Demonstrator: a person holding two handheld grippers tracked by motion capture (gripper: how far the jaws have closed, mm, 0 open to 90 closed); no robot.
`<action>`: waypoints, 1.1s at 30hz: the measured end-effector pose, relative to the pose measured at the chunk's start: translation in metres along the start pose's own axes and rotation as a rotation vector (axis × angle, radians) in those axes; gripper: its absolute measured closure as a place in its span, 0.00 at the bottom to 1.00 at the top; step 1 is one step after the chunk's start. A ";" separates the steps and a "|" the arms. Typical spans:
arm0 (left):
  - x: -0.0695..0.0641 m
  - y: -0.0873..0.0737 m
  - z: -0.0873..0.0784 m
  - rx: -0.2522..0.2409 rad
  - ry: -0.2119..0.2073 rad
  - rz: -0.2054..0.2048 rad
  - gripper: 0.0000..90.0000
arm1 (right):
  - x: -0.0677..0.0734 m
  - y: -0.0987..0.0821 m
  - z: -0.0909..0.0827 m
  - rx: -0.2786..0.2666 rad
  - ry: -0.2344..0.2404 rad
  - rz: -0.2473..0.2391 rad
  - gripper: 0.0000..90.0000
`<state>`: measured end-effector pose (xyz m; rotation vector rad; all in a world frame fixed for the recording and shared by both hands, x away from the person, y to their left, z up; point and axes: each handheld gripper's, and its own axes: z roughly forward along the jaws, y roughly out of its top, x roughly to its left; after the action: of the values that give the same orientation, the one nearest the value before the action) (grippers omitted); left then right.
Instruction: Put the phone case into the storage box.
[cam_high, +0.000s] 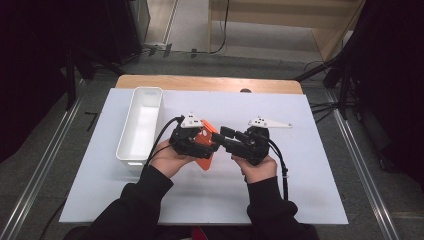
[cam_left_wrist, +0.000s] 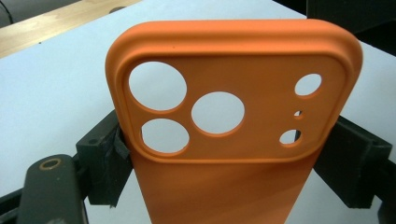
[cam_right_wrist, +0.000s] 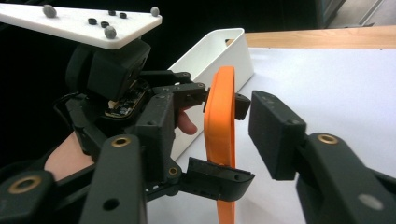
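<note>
Showing round camera cutouts, orange phone case (cam_left_wrist: 224, 121), smooth matte.

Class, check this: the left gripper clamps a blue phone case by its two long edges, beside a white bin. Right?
Not quite. The phone case is orange, not blue, as the left gripper view shows. The left gripper does clamp its long edges, beside the white bin.

Looks like a lab or recording studio, not a home. A white-topped wooden table (cam_high: 280, 200) stands on grey carpet floor (cam_high: 40, 150) between metal floor rails (cam_high: 42, 170), with black curtained sides (cam_high: 30, 60), dark equipment stands (cam_high: 345, 85) and loose black cables (cam_high: 222, 30) behind.
</note>
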<state>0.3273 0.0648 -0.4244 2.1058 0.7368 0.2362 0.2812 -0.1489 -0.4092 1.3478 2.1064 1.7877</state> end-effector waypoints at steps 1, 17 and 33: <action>0.000 0.000 0.000 0.004 -0.005 -0.002 0.17 | -0.001 0.001 0.000 0.010 0.006 -0.006 0.49; 0.004 0.005 -0.007 0.046 -0.037 0.007 0.17 | -0.010 0.005 -0.011 0.094 0.070 -0.069 0.34; 0.004 0.008 -0.012 0.085 -0.063 0.021 0.17 | -0.014 -0.004 -0.021 0.152 0.106 -0.182 0.29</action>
<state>0.3286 0.0717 -0.4110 2.1919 0.6994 0.1518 0.2759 -0.1738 -0.4120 1.0690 2.3777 1.6924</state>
